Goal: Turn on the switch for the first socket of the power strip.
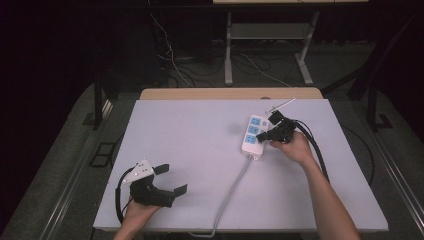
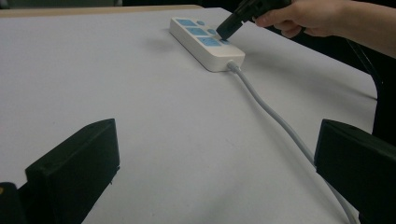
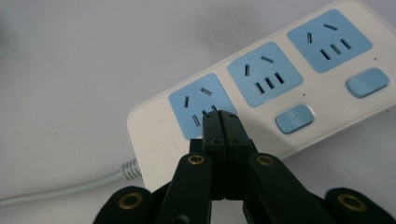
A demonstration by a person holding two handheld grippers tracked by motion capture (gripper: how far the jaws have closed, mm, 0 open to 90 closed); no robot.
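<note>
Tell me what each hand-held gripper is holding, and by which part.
Nothing is held. The left hand-held gripper is open above bare table. The right hand-held gripper is shut on nothing, its tips at the power strip's blue socket nearest the cord.

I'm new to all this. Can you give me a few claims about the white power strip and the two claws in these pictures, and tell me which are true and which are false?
1. The right claw is shut, its tips at the power strip. True.
2. The left claw is clamped on the grey cable. False: it is open and apart from the cable, near the table's front left.
3. The power strip has three blue sockets. True.
4. A plug sits in the socket nearest the cable. False: all three sockets are empty; the right claw's tips are at that end socket.
5. The cable runs off the far edge of the table. False: it runs toward the near edge.
</note>
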